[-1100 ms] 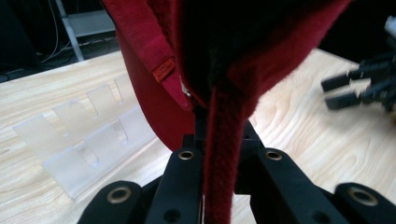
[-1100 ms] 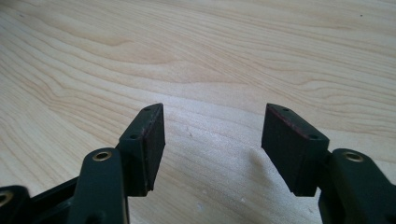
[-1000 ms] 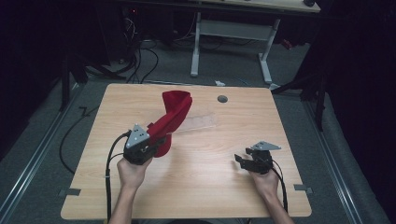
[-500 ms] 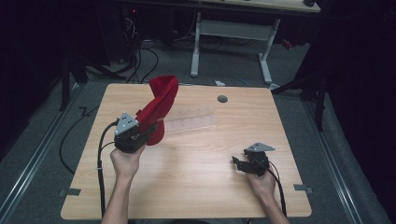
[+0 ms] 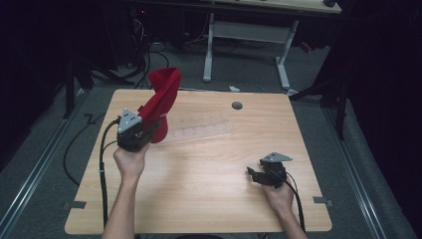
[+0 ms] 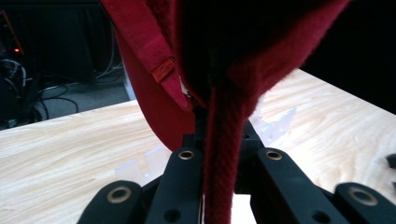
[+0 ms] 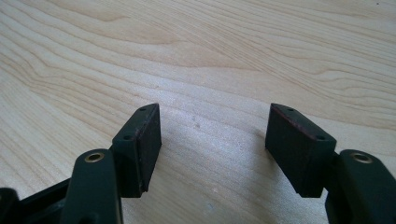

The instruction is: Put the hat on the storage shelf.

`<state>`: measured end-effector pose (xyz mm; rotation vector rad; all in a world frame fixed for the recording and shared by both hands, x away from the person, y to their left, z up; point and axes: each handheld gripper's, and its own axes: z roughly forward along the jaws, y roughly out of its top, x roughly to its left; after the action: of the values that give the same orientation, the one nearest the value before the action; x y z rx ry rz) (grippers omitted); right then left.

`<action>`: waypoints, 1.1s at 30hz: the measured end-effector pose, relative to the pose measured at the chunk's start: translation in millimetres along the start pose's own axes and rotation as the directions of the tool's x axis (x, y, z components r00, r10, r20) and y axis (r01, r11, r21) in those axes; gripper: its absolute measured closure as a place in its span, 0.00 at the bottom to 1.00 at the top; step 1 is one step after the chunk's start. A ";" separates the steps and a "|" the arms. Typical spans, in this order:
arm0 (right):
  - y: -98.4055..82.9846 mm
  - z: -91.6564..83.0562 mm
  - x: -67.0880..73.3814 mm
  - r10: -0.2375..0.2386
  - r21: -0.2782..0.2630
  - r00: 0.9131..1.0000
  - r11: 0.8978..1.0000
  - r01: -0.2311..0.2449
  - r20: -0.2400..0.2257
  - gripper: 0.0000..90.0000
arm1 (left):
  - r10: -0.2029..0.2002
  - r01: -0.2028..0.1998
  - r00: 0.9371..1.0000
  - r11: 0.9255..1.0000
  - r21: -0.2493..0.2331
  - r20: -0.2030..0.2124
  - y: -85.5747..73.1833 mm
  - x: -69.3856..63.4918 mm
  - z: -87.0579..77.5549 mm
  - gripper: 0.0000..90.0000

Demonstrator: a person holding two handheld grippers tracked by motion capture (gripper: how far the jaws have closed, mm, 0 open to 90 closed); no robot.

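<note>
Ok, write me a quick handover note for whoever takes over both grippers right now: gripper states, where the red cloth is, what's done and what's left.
Left gripper: shut on the red cloth, holding it up over the back left part of the table; the cloth rises above the jaws and its lower end sits beside them.
Right gripper: open, nothing between the jaws, low over the front right of the table.
Clear plastic sheet: flat on the table just right of the cloth.
Done: cloth gripped and raised.
Left: probably bring the right gripper in to take a free edge, then spread or fold the cloth.
</note>
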<state>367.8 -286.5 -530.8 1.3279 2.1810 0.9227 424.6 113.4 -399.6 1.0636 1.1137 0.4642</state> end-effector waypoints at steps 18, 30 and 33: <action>0.0 0.2 -0.1 -0.006 -0.001 1.000 1.000 0.006 -0.002 0.39 | 0.056 -0.059 0.995 0.998 -0.028 -0.088 -20.9 20.9 24.3 0.94; 0.0 0.3 -0.2 -0.010 -0.001 1.000 1.000 0.010 -0.008 0.38 | 0.066 -0.071 0.989 0.997 -0.031 -0.132 -29.0 34.6 39.6 0.94; 0.0 0.3 -0.2 -0.010 -0.001 1.000 1.000 0.010 -0.009 0.38 | 0.057 -0.063 0.990 0.997 -0.042 -0.131 -32.4 36.6 40.6 0.94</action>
<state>368.1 -286.6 -531.0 1.3142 2.1911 0.9277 469.9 108.0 -443.8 1.0405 1.1819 0.6117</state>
